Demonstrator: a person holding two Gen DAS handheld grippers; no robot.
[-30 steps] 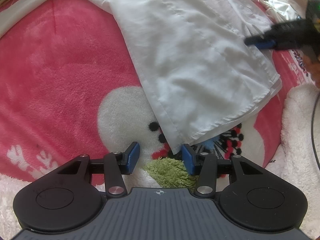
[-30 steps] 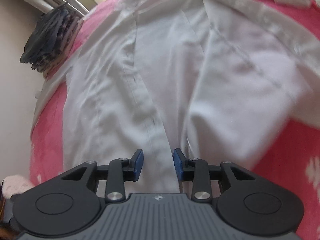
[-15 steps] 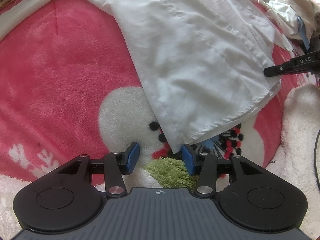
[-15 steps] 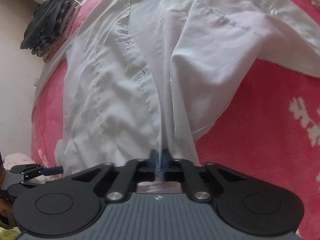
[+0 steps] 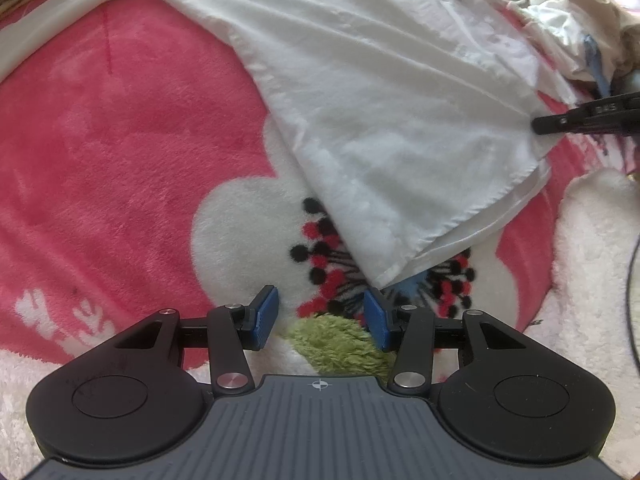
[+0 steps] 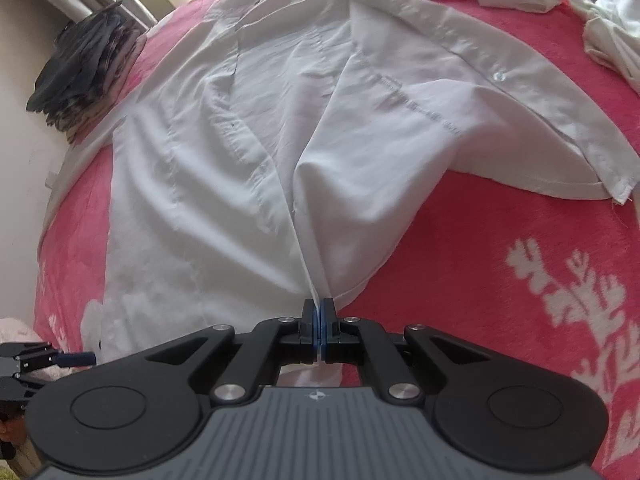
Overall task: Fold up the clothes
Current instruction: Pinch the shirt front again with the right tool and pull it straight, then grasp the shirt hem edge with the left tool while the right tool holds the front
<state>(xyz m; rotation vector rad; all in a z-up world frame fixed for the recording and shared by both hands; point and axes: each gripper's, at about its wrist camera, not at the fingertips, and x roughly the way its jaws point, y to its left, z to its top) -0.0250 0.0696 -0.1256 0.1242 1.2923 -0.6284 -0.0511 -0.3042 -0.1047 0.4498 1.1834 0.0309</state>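
Shirt: white shirt (image 6: 248,168) lies spread across the pink fleece blanket (image 5: 120,152), front side up, with a button showing on its placket and one sleeve trailing off toward the far right.
Shirt hem: the near bottom corner (image 5: 384,276) rests over the blanket's snowman pattern, just ahead of the left gripper.
Right gripper: right gripper (image 6: 319,320) has its blue pads pinched tight together on the shirt's lower edge, and the cloth runs up from the pinch in a taut ridge.
Left gripper: left gripper (image 5: 320,312) stands about half open over the blanket, with nothing between its pads; the shirt corner lies just beyond its right pad, not touching it as far as I can tell.
Surroundings: folded dark clothes (image 6: 84,72) are stacked at the blanket's far left edge; a loose heap of pale garments (image 5: 568,36) sits beyond the shirt.
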